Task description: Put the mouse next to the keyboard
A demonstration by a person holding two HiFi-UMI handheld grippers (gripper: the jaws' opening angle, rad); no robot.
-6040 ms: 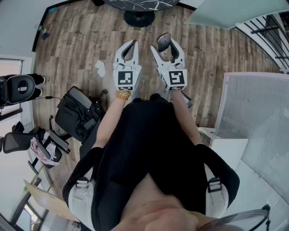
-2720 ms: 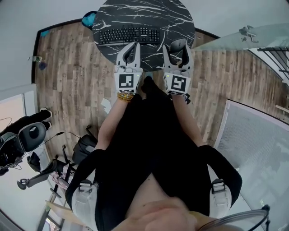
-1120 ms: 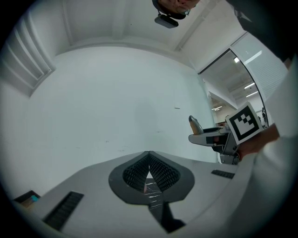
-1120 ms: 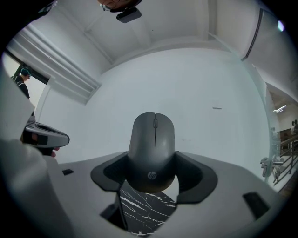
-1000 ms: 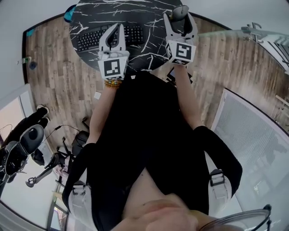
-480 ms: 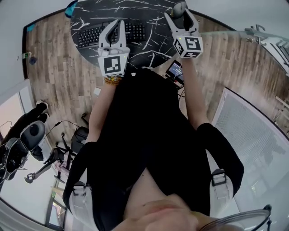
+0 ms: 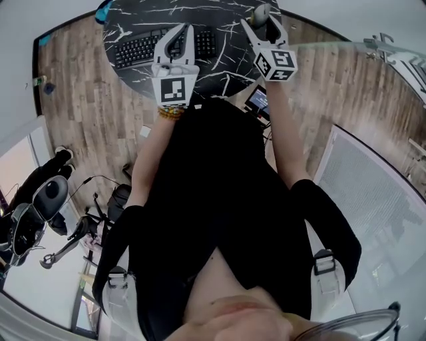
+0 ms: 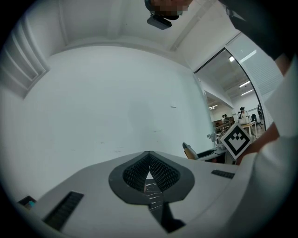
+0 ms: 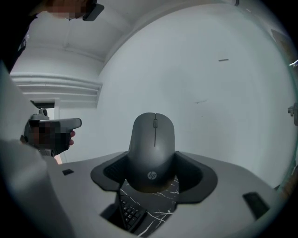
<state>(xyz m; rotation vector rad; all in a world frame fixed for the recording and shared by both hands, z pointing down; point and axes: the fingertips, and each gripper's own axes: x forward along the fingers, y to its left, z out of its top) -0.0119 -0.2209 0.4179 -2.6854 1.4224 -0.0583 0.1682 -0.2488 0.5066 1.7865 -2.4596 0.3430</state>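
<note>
Both grippers have edged farther out over the black marble table at the frame's top. The right gripper pinches the grey mouse between its pads, raised above the table, right of the keyboard. The left gripper has its tips pressed together, empty.

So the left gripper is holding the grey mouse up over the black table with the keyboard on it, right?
Not quite. It is the right gripper that holds the grey mouse, as the right gripper view shows. The left gripper is shut with nothing between its jaws. The rest stands: the mouse is up over the black table, and the keyboard lies on it.
</note>
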